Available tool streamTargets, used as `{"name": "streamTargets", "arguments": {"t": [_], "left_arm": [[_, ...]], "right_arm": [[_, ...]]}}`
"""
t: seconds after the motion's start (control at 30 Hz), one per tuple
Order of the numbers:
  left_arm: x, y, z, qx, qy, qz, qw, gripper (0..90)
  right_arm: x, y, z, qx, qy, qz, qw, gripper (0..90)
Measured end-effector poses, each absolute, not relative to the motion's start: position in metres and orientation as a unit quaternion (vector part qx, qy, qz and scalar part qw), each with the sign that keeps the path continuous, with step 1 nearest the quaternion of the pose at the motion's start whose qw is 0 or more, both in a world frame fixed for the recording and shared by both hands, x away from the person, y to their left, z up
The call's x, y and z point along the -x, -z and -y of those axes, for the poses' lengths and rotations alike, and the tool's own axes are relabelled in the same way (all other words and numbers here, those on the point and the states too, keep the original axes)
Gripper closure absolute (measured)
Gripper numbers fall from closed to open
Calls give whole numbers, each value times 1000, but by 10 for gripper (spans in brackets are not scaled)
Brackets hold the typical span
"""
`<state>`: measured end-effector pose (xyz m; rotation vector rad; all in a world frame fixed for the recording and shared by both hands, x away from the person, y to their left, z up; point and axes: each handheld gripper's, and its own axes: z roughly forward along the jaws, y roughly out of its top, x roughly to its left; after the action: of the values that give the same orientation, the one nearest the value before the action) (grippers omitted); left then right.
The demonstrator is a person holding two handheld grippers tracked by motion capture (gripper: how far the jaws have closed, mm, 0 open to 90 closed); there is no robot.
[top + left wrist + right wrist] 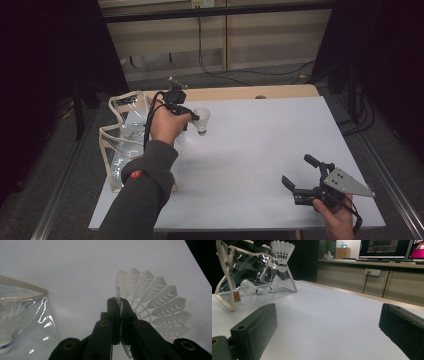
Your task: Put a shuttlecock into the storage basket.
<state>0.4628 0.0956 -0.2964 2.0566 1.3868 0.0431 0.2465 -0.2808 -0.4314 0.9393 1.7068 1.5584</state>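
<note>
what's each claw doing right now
left claw: closed on the shuttlecock skirt
right claw: open, holding nothing

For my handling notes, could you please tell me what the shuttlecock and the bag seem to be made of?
Shuttlecock: probably matte white moulded plastic, since its skirt is an openwork lattice. Bag: glossy clear plastic film, showing glare and see-through walls, with beige, likely fabric, edging.
</note>
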Motion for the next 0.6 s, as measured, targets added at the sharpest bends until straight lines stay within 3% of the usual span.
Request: {"name": "streamTargets", "arguments": {"t": [0.6], "left_arm": [[-462, 276, -104, -787, -14, -524, 325, 896]], "right_arm": [[-246, 431, 280, -358, -592, -649, 317, 17]]}}
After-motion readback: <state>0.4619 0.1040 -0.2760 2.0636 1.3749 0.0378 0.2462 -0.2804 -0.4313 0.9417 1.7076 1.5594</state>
